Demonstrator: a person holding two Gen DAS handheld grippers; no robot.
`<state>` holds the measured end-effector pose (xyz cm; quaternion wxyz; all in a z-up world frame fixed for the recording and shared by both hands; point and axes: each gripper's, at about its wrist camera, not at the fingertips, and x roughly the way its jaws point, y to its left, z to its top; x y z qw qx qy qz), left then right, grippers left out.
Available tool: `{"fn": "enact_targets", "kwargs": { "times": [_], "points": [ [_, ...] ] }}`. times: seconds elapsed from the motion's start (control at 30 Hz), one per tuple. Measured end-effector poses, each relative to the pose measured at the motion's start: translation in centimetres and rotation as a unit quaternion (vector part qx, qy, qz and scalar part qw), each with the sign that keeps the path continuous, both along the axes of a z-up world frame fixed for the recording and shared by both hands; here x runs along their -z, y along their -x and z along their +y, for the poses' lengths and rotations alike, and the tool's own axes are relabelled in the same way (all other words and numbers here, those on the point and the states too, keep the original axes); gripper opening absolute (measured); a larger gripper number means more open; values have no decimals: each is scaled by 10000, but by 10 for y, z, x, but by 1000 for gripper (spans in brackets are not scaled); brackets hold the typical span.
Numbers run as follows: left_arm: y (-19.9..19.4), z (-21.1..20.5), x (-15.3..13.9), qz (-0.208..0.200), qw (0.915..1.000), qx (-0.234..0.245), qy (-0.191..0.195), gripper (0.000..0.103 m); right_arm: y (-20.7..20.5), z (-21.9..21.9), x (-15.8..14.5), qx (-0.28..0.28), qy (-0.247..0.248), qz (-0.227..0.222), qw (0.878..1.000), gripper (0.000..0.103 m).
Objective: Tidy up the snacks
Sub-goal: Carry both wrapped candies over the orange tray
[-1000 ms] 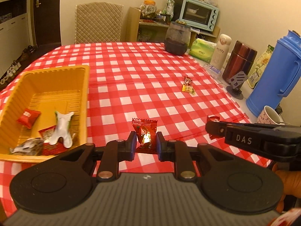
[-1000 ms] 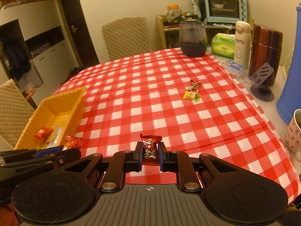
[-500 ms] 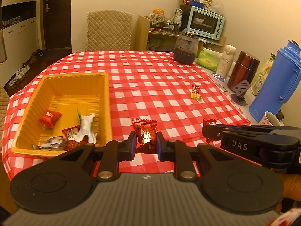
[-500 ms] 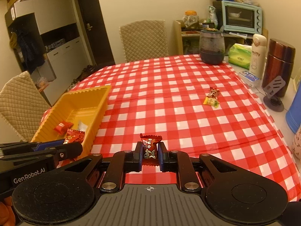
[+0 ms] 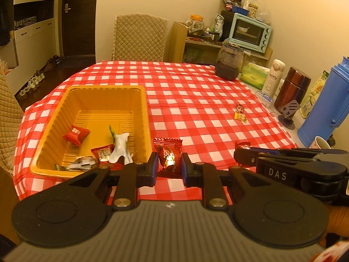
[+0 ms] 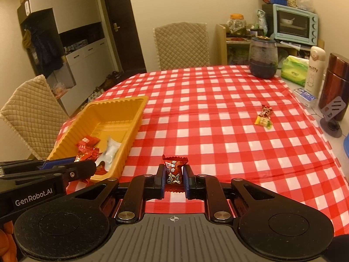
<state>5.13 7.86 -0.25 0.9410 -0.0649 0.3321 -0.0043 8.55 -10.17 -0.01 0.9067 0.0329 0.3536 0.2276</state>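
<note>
Both grippers are clamped shut on sweets just off the near right corner of the ribbed yellow plastic tray (image 5: pixel 145 109). The left gripper (image 5: pixel 168 166) pinches a crinkly red-and-gold foil candy (image 5: pixel 167 152) by its middle. The right gripper (image 6: pixel 173 180) squeezes a small red wrapped candy (image 6: pixel 174 170). Both look featherlight, soft and slippery, so a mid-body pinch seems safest.

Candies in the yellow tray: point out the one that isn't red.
The white-wrapped candy lying against the tray's right wall; the candies around it are red or silvery.
</note>
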Motion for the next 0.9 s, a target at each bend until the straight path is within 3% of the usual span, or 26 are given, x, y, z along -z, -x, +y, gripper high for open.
{"fn": "enact_targets", "kwargs": {
  "times": [0.9],
  "points": [
    [-12, 82, -2, 111, 9971, -758, -46, 19, -28, 84, 2, -826, -33, -48, 9966, 17]
  ]
}}
